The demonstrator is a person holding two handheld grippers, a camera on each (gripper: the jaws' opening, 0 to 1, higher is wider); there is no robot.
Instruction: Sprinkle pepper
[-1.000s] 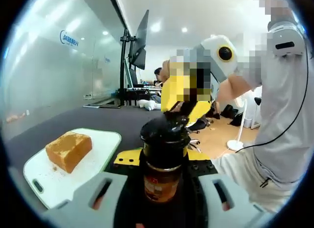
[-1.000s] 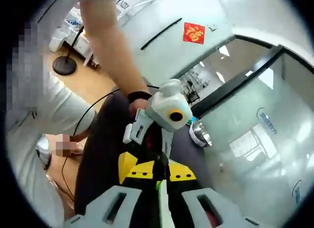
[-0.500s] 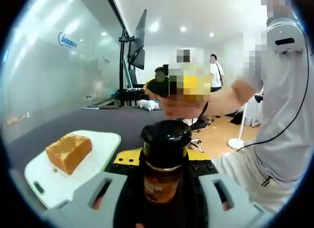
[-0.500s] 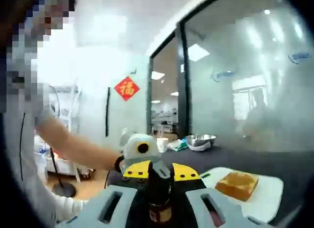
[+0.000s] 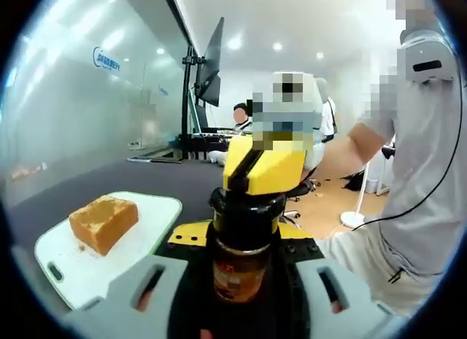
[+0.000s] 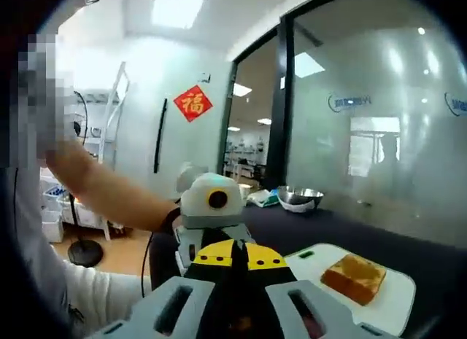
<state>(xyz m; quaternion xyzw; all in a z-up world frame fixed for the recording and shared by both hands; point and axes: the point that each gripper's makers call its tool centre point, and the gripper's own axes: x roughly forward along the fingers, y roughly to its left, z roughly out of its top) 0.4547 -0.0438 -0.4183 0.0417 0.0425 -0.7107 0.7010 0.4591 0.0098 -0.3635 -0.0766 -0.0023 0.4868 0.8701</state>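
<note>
1. Black-capped pepper jar stood upright, clamped in the left gripper.
2. Yellow right gripper, raised half a second earlier, had returned onto the cap; its grip can't be judged.
3. Bread on the white board awaited pepper.

Left gripper view: pepper jar at lower centre, upright between the jaws of the left hand-held gripper. Right hand-held gripper directly above the jar, at its lid. Cutting board at lower left, on the counter. Bread block on the board's far half. Monitor on a stand at upper centre-left, behind the counter. Person's torso along the right edge.

Right gripper view: right hand-held gripper at bottom centre; left hand-held gripper just above it. Cutting board with bread block at lower right. Metal bowl at centre-right, farther back on the counter.
</note>
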